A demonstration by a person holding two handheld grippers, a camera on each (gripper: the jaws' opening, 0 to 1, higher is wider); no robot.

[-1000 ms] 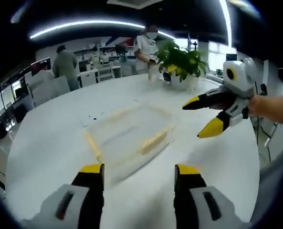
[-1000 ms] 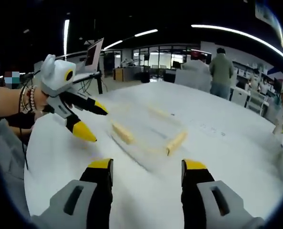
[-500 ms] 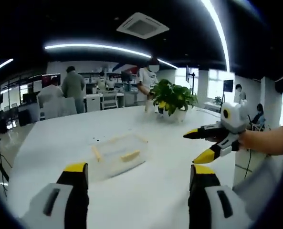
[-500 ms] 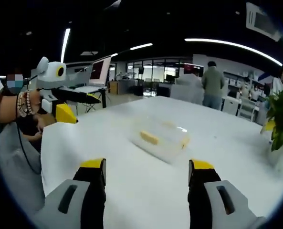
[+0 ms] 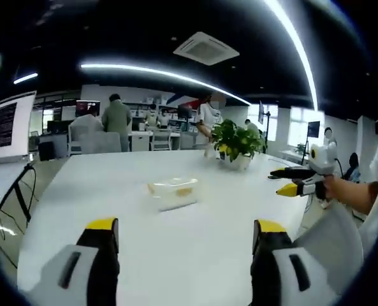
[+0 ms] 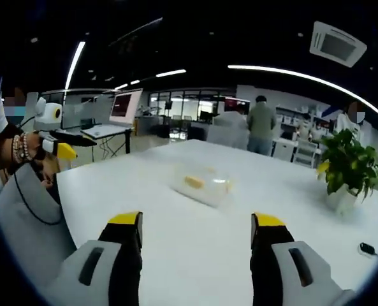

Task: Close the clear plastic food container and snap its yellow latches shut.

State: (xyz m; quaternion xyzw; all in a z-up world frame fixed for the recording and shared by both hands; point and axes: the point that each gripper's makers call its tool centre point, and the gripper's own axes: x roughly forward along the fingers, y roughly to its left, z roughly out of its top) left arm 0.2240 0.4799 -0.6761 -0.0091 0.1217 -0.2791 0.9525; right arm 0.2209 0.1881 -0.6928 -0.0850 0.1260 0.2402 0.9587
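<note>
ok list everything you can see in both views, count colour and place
food container: 1, clear with yellow latches, mid-table, apart from both claws
table: 1, white, large, rounded edge
potted plant: 1, green leaves, white pot, far side of table
small object: 1, dark, on table near plant
monitor: 1, lit screen, on a desk beside the table
people: several, standing in the background office
left claw: 1, yellow-tipped, open, raised over table
right claw: 1, yellow-tipped, open, raised over table

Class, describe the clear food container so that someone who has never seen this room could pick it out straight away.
Start at the big white table in the open office. Near its middle, well short of the potted plant at the far edge, lies a low clear plastic food container. It is see-through with yellow latches on its sides.
</note>
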